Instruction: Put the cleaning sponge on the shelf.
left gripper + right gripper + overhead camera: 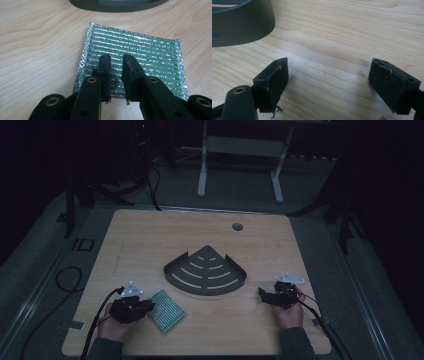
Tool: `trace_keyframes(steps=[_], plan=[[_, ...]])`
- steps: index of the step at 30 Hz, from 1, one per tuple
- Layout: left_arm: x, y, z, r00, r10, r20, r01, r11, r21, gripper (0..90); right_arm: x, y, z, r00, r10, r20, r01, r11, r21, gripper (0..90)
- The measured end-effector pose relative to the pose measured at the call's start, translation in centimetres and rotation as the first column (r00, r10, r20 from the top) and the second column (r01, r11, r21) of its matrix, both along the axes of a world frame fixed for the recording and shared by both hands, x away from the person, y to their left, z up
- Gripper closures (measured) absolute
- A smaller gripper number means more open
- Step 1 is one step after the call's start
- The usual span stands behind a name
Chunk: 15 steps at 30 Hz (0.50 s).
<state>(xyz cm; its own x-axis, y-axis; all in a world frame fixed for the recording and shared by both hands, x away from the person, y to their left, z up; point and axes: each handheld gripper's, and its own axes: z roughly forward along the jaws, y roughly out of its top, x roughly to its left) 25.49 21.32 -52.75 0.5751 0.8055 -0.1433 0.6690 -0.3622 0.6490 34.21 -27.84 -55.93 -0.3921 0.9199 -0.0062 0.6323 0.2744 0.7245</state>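
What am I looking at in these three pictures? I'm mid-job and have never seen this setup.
There is no robot arm here: a person sits at a wooden table and holds a pair of hand tongs in each hand. The wide picture is taken from above the person, looking down on the table. The left tongs are at the lower left, the right tongs at the lower right. The other two pictures come from small cameras riding on each pair of tongs, looking along the black jaws.

On the table lie a dark fan-shaped tray with slots and a shiny green and silver pad. The left tongs hover over the pad's near edge, jaws a narrow gap apart, gripping nothing. The right tongs stand wide open over bare wood beside the tray.
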Motion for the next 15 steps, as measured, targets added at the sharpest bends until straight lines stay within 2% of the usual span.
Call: trace_keyframes(steps=[6,15], plan=[[-0.02,-0.18,-0.32,0.9998,-0.005,-0.018,0.006,0.9999,0.015,79.7,0.0,0.0,0.0,1.0,0.0,0.0,0.0,1.0,0.0,16.1],[0.06,-0.16,-0.31,0.9998,0.007,-0.018,-0.006,0.9991,0.043,88.7,0.0,0.0,0.0,1.0,0.0,0.0,0.0,1.0,0.0,16.1]])
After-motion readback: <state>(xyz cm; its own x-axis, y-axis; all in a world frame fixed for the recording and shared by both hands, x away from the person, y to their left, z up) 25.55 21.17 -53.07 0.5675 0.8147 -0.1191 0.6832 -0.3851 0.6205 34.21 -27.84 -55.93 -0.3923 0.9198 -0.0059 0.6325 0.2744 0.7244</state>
